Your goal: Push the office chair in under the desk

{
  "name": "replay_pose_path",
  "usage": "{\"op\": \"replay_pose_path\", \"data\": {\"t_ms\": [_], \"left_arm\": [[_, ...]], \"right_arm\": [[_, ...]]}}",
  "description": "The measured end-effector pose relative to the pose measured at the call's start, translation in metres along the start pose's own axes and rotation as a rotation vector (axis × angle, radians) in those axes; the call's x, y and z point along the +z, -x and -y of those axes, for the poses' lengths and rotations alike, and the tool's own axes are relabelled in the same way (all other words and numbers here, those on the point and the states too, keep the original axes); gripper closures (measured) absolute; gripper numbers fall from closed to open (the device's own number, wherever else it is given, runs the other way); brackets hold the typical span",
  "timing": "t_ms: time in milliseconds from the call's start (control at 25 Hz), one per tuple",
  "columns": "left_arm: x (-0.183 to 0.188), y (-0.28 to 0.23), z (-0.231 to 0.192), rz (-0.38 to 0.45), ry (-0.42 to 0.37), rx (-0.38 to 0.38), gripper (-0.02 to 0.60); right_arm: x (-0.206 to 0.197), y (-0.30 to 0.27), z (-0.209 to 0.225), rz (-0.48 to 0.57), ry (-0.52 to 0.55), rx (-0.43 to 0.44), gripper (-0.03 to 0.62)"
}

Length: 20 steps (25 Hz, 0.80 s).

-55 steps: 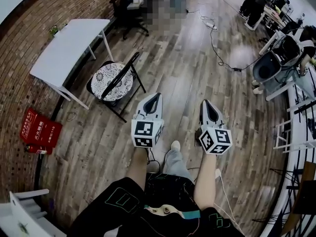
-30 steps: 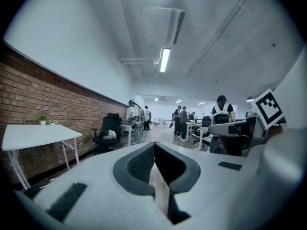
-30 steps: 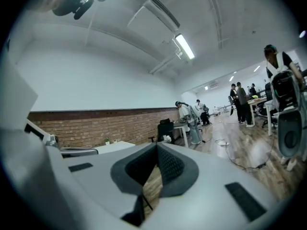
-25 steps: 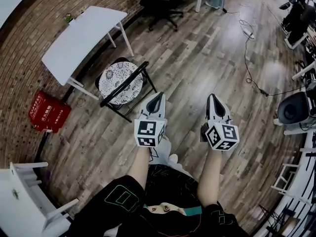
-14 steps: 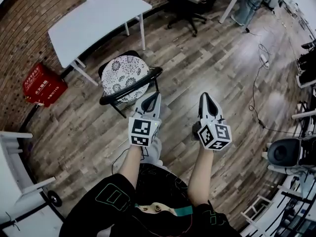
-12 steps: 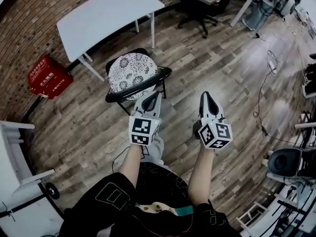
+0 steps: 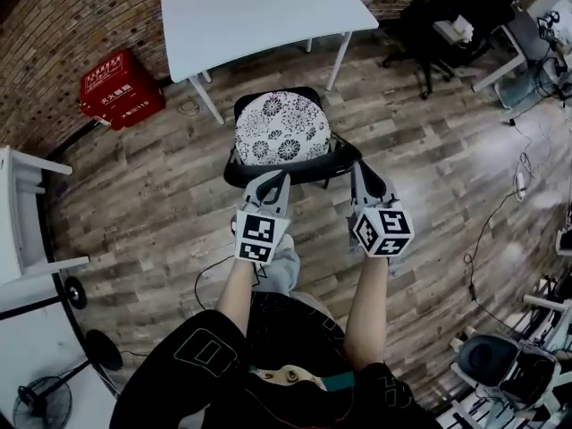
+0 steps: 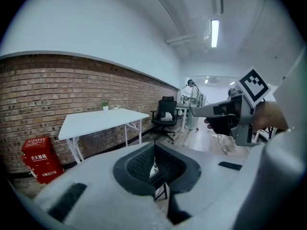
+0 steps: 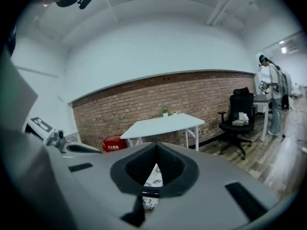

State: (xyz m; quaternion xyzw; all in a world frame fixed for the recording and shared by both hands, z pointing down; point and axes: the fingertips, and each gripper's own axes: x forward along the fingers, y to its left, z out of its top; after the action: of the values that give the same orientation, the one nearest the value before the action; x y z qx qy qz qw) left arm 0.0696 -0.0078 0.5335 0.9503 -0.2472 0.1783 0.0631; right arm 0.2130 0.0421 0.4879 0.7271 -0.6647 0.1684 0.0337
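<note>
Chair with a black frame and a round patterned seat cushion [image 7: 281, 128] stands in the upper middle of the head view, on the wooden floor [image 7: 152, 195]. It sits just in front of the white bench [image 7: 259, 12], with its seat outside the bench's edge and its front close to the bench legs. Its curved black backrest is on the near side, facing the person.

The left gripper [image 7: 275, 179] and the right gripper [image 7: 358, 168] are side by side, both pointing at that backrest. Their tips lie over the black rail in the head view, the left near its middle and the right near its right end. Whether they touch it cannot be told.

Both grippers are closed with nothing between the jaws. In the right gripper view the jaw tips meet, and the patterned cushion shows through the gap below them.

A red box [image 7: 121, 88] sits by the brick wall [image 7: 54, 34] at upper left, and a black swivel chair [image 7: 438, 25] stands at upper right.
</note>
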Motion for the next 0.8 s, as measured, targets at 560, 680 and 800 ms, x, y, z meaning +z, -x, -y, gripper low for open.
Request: {"op": "replay_pose_path", "data": {"t_ms": [560,680,800], "left_arm": [[-0.087,-0.014,0.007,-0.281,-0.151,-0.149,0.402],[-0.1,-0.025,0.008,-0.345,-0.242,-0.159,0.394],[-0.107,-0.037,0.006,-0.39,-0.316,-0.153,0.383]], "right_arm": [[-0.095,-0.041,-0.075,-0.524,0.714,0.577,0.464],[-0.121,-0.046,-0.066,-0.605,0.904,0.586,0.442],[-0.134,-0.058,-0.06,-0.609,0.969,0.59,0.411]]}}
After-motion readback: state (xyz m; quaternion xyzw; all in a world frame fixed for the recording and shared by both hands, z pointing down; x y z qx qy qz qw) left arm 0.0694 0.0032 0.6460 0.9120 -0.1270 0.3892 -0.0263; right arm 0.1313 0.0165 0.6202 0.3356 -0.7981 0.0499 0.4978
